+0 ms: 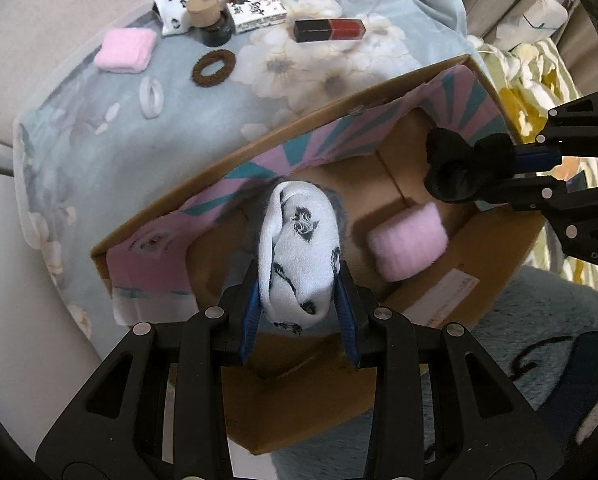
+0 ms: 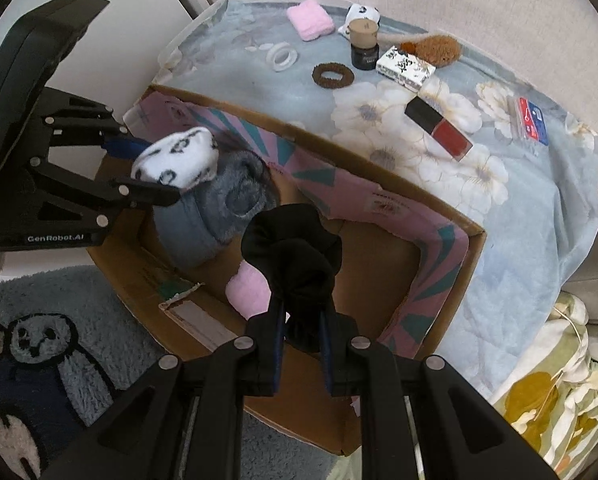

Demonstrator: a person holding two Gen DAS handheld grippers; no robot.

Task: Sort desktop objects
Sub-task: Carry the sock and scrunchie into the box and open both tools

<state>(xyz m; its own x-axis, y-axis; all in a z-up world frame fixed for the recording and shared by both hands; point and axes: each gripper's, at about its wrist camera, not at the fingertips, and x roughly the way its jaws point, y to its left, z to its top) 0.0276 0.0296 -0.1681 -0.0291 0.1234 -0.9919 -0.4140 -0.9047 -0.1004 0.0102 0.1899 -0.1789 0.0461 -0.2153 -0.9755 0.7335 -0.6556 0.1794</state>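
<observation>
My left gripper [image 1: 299, 312] is shut on a white rolled sock with black prints [image 1: 297, 248] and holds it over the cardboard box [image 1: 235, 164]; the sock also shows in the right wrist view [image 2: 177, 158]. My right gripper [image 2: 301, 344] is shut on a black cloth bundle [image 2: 295, 256] above the box [image 2: 439, 204]; the bundle also shows in the left wrist view [image 1: 455, 168]. Inside the box lie a pink rolled cloth [image 1: 409, 240] and a grey-blue fuzzy roll [image 2: 219, 204].
On the floral-covered table [image 1: 111, 152] lie a pink cloth [image 1: 125, 50], another printed sock [image 1: 173, 10], a cork-lidded jar [image 1: 211, 20], a brown hair tie [image 1: 214, 68], a white ring [image 1: 151, 96], a printed box [image 1: 257, 12], a red-black case [image 1: 331, 30]. A fuzzy rug [image 2: 59, 340] lies below.
</observation>
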